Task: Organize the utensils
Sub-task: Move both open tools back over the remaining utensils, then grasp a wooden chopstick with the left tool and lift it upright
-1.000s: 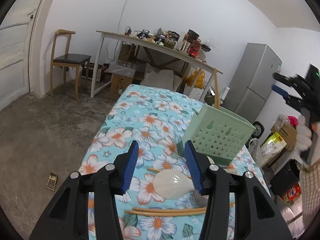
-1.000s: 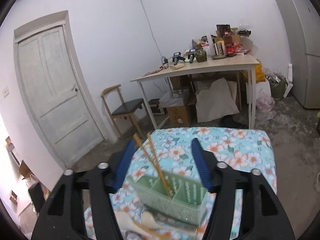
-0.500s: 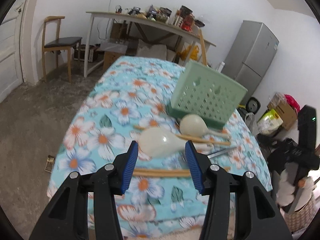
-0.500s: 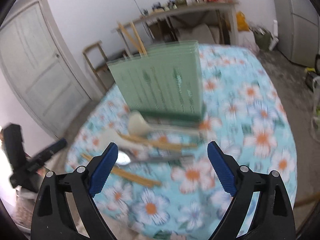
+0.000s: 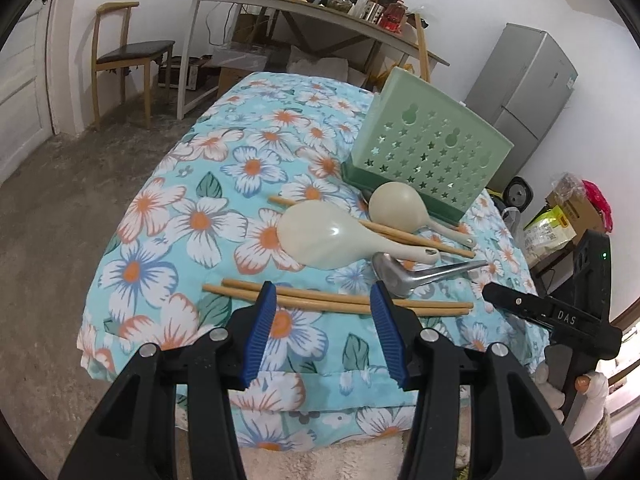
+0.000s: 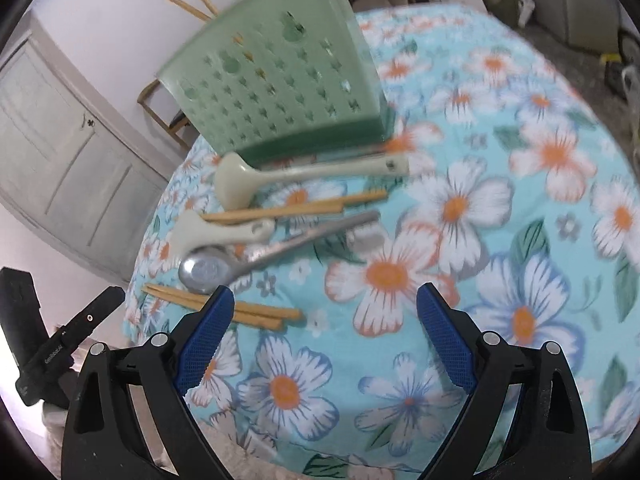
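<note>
A green perforated utensil holder stands on the floral table with chopsticks upright in it. In front of it lie two cream spoons, a metal spoon and two pairs of wooden chopsticks. My left gripper is open just short of the nearest chopstick pair, nothing between its pads. My right gripper stands wide open over bare cloth, right of those chopsticks' ends.
The floral tablecloth drops off at the near edge. Beyond stand a wooden chair, a long cluttered table, a grey fridge and a white door. Boxes and bags sit on the floor at right.
Both grippers have come down and tilted toward the utensils on the cloth. The right jaws have spread much wider. The left jaws keep the same gap.
</note>
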